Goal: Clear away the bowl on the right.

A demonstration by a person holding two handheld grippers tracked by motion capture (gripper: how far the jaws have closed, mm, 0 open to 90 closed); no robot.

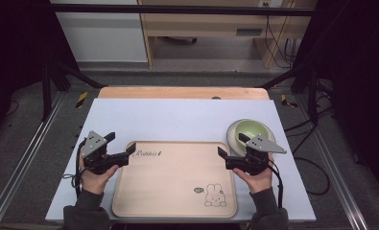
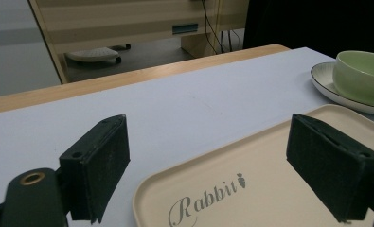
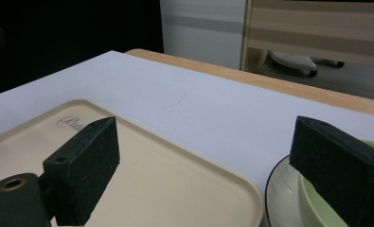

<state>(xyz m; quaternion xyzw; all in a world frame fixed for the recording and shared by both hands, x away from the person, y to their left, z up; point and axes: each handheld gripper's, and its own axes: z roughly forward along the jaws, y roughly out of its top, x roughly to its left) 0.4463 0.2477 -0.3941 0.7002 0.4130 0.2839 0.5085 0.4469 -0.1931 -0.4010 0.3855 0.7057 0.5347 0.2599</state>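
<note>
A beige tray [image 1: 172, 177] with "Rabbit" lettering and a bunny drawing lies at the front middle of the table. At its far right corner a pale green bowl [image 1: 248, 130] sits on a white plate [image 1: 269, 135]. My left gripper [image 1: 121, 143] hovers at the tray's far left corner, open and holding nothing. In the left gripper view that gripper [image 2: 208, 137] straddles the tray corner [image 2: 251, 189]. My right gripper [image 1: 231, 145] is open between the tray's right edge and the bowl. In the right gripper view its jaws [image 3: 207, 142] frame the tray [image 3: 165, 184] on one side and the bowl [image 3: 312, 198] on the other.
A white mat [image 1: 177, 120] covers the wooden table [image 1: 182, 92]. Beyond the table's far edge stand a cabinet and a desk with cables. Black frame posts rise at both sides.
</note>
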